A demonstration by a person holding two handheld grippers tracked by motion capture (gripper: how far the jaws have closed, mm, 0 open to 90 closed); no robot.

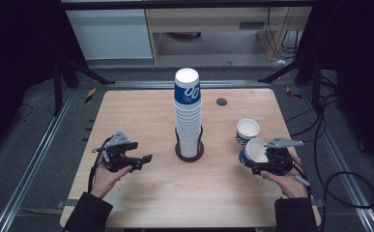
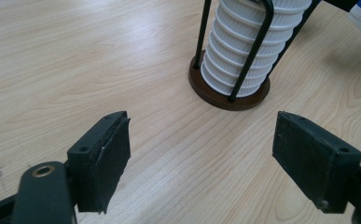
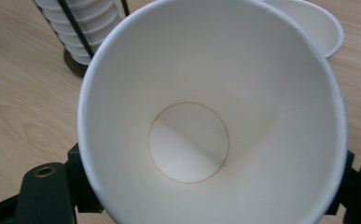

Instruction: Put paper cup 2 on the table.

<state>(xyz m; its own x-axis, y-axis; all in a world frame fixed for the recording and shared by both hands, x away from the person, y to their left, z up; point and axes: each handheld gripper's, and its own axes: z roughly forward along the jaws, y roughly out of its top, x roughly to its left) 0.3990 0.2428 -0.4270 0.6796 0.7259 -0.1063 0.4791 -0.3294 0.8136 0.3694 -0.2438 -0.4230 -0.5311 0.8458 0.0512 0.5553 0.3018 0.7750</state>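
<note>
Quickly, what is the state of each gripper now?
Left gripper: open, holding nothing, above the table.
Right gripper: closed on a paper cup.

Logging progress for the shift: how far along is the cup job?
Done: one cup stands loose on the table, right of the stack. In hand: the right gripper holds a second cup beside it. The left gripper is open and empty. Left: the tall stack remains in its holder.
</note>
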